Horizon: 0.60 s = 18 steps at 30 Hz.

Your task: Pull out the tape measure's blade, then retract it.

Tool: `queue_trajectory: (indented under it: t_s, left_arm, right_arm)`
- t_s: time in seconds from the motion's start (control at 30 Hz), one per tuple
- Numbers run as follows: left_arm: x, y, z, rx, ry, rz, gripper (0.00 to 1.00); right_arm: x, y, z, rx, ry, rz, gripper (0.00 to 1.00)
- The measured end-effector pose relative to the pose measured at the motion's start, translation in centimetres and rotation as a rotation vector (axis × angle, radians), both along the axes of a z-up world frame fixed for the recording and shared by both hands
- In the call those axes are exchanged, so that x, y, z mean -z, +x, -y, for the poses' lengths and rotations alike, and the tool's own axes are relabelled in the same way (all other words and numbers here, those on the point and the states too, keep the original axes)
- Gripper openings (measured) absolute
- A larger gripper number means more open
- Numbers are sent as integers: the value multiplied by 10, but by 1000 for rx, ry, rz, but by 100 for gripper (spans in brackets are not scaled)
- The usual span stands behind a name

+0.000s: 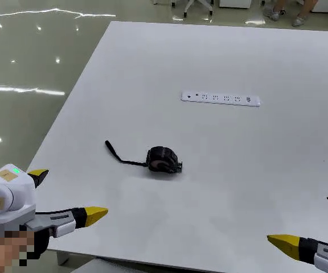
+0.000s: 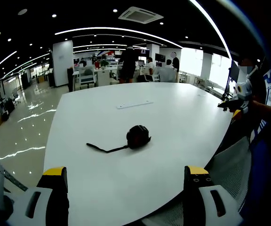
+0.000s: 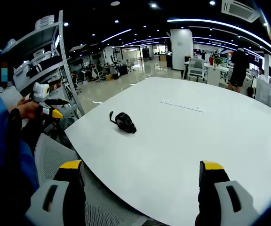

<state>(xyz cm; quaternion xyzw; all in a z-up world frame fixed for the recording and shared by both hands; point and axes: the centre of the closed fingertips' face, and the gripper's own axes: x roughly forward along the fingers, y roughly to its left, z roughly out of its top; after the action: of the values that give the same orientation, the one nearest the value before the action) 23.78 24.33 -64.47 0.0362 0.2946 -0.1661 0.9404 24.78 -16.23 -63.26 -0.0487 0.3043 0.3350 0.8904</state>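
Note:
A black tape measure (image 1: 163, 160) lies on the white table (image 1: 221, 62), its black wrist strap (image 1: 116, 153) trailing to the left; its blade is not pulled out. It also lies mid-table in the left gripper view as the tape measure (image 2: 138, 136) and in the right gripper view as the tape measure (image 3: 125, 122). My left gripper (image 1: 70, 196) hovers open at the near-left table edge, well short of the tape. My right gripper (image 1: 315, 224) is open at the near-right edge, yellow tips apart, nothing between them.
A white power strip (image 1: 220, 98) lies farther back on the table. A mesh chair back (image 3: 74, 197) sits below the near table edge. Shelving, desks and standing people are in the room beyond. Glossy floor lies left of the table.

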Motion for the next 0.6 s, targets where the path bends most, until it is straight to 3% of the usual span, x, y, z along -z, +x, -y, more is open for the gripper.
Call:
queue_trajectory:
  t_s: [0.3, 0.6]
  left_arm:
    - [3, 6, 3, 14, 3, -1, 100]
    - [5, 16, 12, 40, 9, 0, 100]
  right_arm:
    - [2, 6, -1, -3, -4, 7, 98]
    - [11, 10, -15, -43, -4, -7, 98]
